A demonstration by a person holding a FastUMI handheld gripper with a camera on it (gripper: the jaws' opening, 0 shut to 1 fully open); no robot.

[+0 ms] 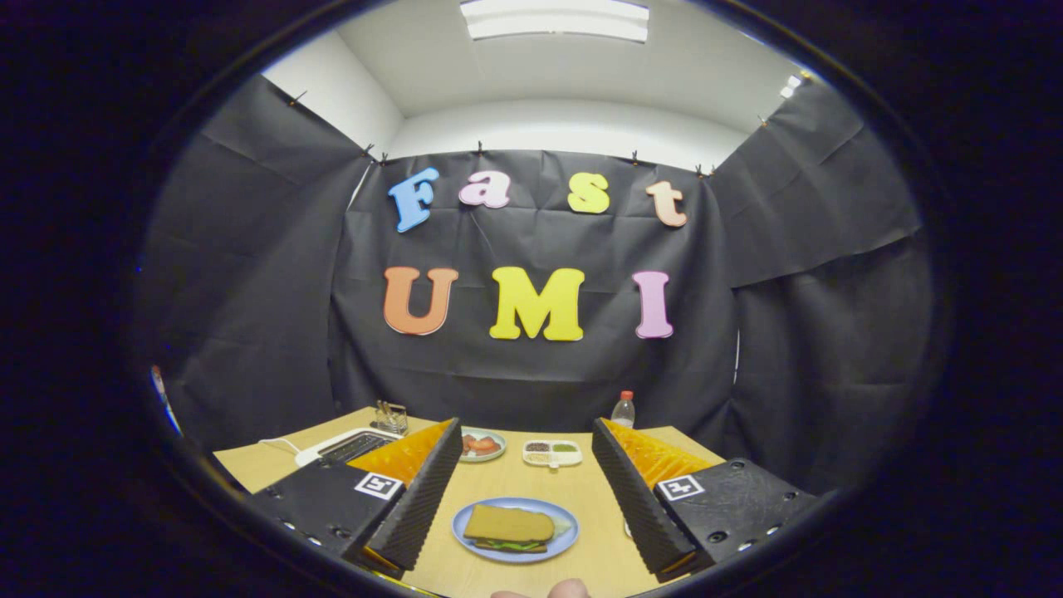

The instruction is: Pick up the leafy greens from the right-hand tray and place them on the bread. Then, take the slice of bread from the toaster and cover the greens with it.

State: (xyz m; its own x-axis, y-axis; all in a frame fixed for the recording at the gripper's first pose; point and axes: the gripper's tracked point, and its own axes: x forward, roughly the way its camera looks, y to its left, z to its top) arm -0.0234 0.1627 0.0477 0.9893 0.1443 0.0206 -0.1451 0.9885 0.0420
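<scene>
Fingertips of the person's hand show at the near edge of the wooden table, closest to the camera. Just past them, the gripper is spread wide, its two ridged black fingers set well apart with nothing held between them. Between the fingers, near the table's front edge, sits a blue plate with the sandwich: a top slice of bread lies over the leafy greens, whose green edge peeks out along the front above a lower slice. A pale bit shows on the plate just right of the bread; what it is cannot be told.

Beyond the fingers, toward the far edge, a small plate of red slices stands left of a white divided tray with dark and green fillings. A clear bottle with a red cap stands at the far edge, right of the tray. At the far left corner lies a white toaster with its cord, and a small metal rack behind it.
</scene>
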